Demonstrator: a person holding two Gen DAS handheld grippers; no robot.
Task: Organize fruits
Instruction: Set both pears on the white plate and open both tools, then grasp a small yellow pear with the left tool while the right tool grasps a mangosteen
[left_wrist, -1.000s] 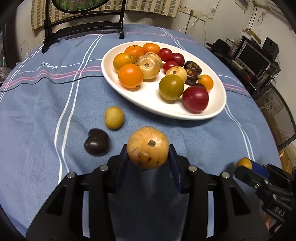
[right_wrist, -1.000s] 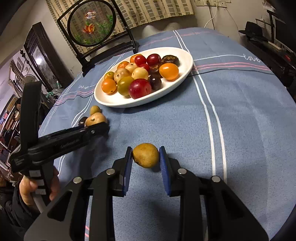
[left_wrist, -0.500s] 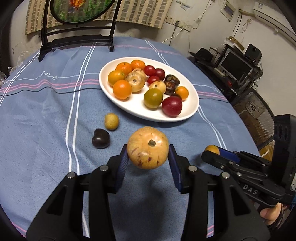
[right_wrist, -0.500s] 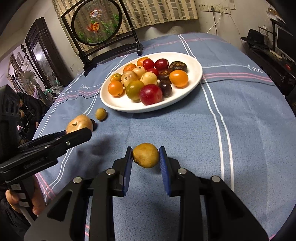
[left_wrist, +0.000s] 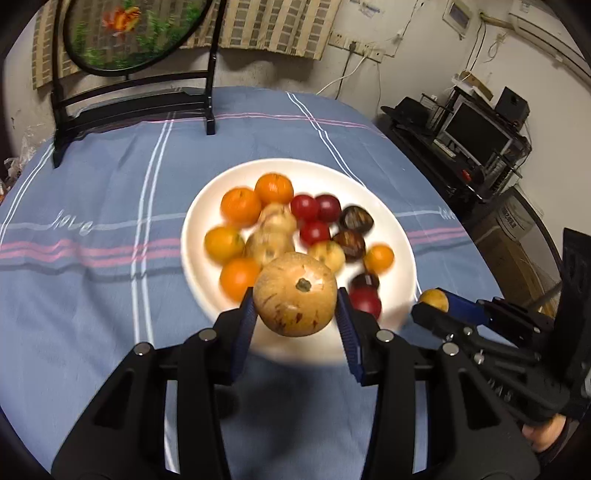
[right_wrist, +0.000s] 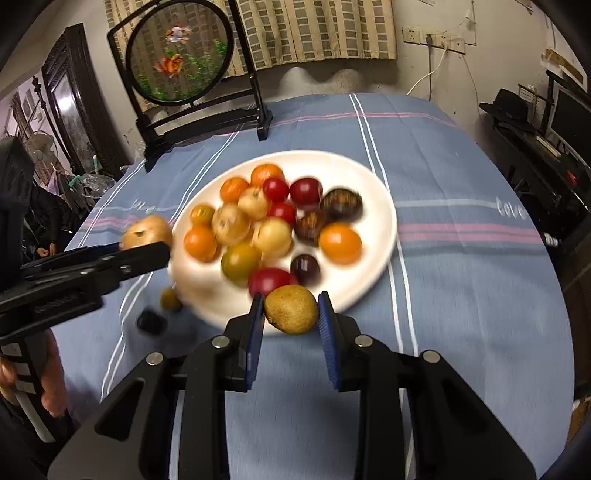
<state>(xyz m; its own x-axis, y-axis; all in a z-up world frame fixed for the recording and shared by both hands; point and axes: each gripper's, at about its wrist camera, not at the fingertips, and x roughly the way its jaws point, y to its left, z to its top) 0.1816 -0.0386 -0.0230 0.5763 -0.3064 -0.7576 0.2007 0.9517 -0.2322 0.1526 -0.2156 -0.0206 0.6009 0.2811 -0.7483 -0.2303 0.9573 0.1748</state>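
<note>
A tan fruit (left_wrist: 295, 299) and a small brown fruit (right_wrist: 291, 309) are gripped in the jaws (one each), with the white plate (left_wrist: 391, 214) just ahead.

We had a tan speckled fruit (left_wrist: 294, 299) and a small brown fruit (right_wrist: 291, 308) held aloft near the heaped white plate (right_wrist: 380, 206).

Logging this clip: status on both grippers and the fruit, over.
Left gripper shut on speckled tan fruit; right gripper shut on small brown fruit. Both at the white plate's near rim. Two small fruits remain on the tablecloth.
</note>
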